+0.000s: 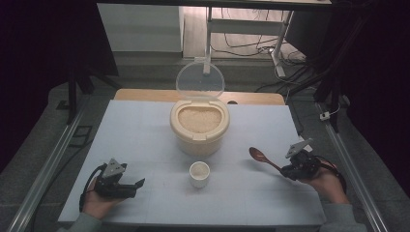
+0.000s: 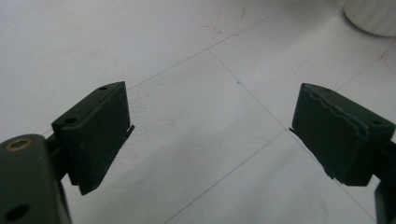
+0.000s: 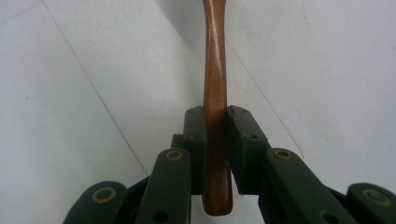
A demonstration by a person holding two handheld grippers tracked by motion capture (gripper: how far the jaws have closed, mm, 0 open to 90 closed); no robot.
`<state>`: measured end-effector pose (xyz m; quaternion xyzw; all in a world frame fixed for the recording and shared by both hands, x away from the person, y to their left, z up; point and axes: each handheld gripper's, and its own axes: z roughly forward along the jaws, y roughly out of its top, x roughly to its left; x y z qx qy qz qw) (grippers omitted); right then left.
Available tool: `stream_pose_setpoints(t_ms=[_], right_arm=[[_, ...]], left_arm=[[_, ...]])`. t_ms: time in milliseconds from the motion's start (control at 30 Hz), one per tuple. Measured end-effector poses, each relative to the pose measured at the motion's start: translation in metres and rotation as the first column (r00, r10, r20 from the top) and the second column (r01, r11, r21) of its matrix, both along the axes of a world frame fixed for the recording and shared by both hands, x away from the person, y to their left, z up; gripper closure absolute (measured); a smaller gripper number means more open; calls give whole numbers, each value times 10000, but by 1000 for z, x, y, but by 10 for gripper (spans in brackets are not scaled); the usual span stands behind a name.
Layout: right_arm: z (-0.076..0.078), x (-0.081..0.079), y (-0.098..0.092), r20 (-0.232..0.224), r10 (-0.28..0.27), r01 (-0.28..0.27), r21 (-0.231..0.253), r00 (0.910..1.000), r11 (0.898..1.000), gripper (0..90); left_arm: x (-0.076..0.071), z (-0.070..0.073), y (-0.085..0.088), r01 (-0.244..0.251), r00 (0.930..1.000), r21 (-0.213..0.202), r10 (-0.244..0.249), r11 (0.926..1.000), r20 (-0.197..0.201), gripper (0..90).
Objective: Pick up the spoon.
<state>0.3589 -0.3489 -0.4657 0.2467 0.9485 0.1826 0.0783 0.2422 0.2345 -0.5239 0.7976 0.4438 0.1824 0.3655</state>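
High view first: the right gripper (image 1: 290,170) clamps the handle end of a smooth brown wooden spoon (image 1: 261,157), whose oval bowl lies out ahead of the jaws, up and to the left on the white table (image 1: 145,125). Beyond the spoon's bowl stand a small round white cup (image 1: 199,173) and, past it, a cream tub (image 1: 199,126) of grainy rice with its clear round lid (image 1: 199,79) tipped upright. The left gripper (image 1: 130,187) rests low near the table's front edge, jaws apart, with bare surface between it and the cup.

Left gripper view: two blocky matte black jaws stand wide apart over flat white tabletop crossed by thin lines; nothing lies between them.

Right gripper view: the jaws press together on the glossy, rounded spoon handle (image 3: 216,116), whose butt end sticks out behind the pads.
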Motion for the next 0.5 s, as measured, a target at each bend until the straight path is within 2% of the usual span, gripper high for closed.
stream_pose_setpoints(t_ms=[267, 500], right_arm=[[10, -5, 5, 325, 133, -155, 679, 9994, 9976, 776], [16, -7, 14, 489, 464, -507, 893, 9977, 9947, 776]], left_arm=[[0, 0, 0, 2, 10000, -10, -2, 10000, -6, 114], [0, 0, 0, 2, 10000, 29, -2, 10000, -20, 114]])
